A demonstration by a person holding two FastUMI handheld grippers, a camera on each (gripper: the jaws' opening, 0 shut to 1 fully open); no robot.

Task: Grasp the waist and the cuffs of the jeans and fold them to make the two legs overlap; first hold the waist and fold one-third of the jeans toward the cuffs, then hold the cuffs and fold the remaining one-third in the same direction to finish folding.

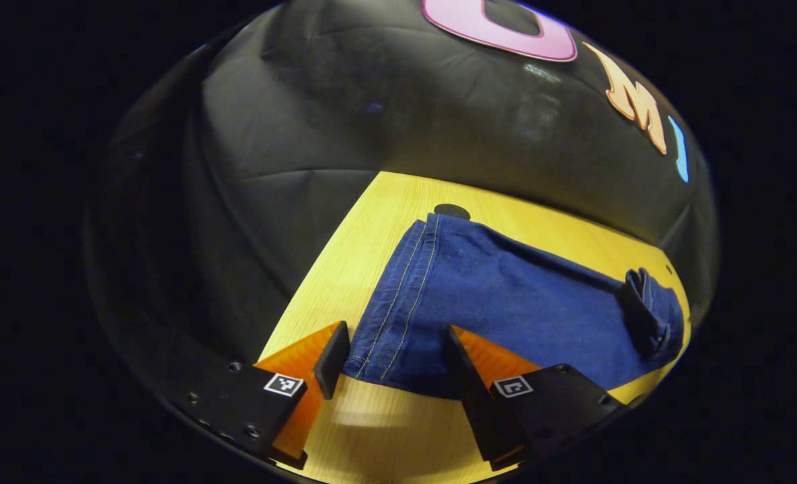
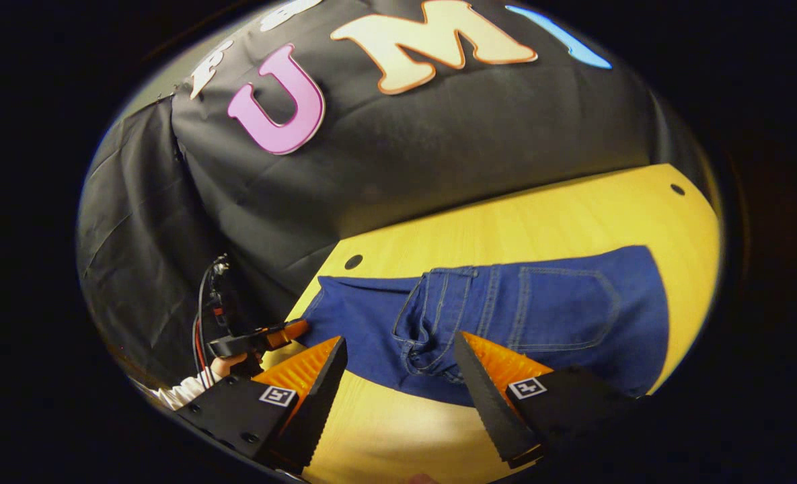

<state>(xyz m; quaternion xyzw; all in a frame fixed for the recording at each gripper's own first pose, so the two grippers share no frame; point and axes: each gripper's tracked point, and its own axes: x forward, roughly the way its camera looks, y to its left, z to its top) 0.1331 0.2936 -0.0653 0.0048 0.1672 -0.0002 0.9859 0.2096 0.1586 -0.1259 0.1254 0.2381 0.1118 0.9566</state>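
The left claw (image 1: 391, 359) stands open, its fingers either side of the cuff end of the dark blue denim jeans (image 1: 506, 302), which lie flat on the yellow wooden table (image 1: 371, 430) with pale double stitching along the hem. The right claw (image 2: 398, 370) is open too, spread before the waist (image 2: 432, 323), where a back pocket (image 2: 566, 309) faces up. Farther left, a hand (image 2: 220, 366) holds the other claw at the cuffs.
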